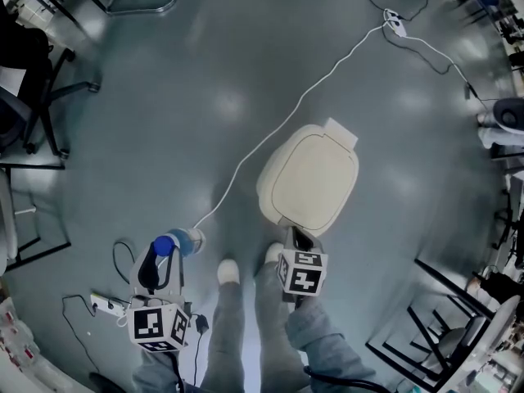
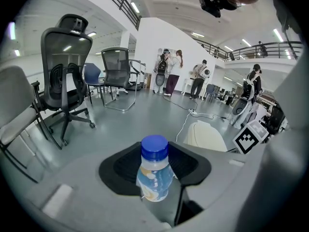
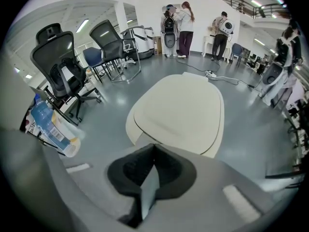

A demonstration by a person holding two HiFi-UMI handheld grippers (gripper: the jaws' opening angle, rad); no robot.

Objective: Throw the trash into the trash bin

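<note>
A cream trash bin [image 1: 311, 174] stands on the grey floor with its lid down; it fills the middle of the right gripper view [image 3: 181, 112]. My left gripper [image 1: 164, 250] is shut on a clear plastic bottle [image 1: 187, 240] with a blue cap, left of the bin. In the left gripper view the bottle [image 2: 154, 175] stands upright between the black pads, with the bin [image 2: 205, 134] beyond it to the right. My right gripper [image 1: 297, 239] hovers at the bin's near edge. Its jaws [image 3: 152, 149] meet at the tips with nothing between them. The bottle [image 3: 50, 124] shows at that view's left edge.
A white cable [image 1: 278, 125] runs across the floor from a power strip [image 1: 395, 23] toward the bottle. Office chairs [image 1: 33, 72] stand at the left, black metal frames [image 1: 442, 318] at the lower right. Another power strip [image 1: 106, 305] lies by my left gripper. My shoe [image 1: 228, 271] is just before the bin.
</note>
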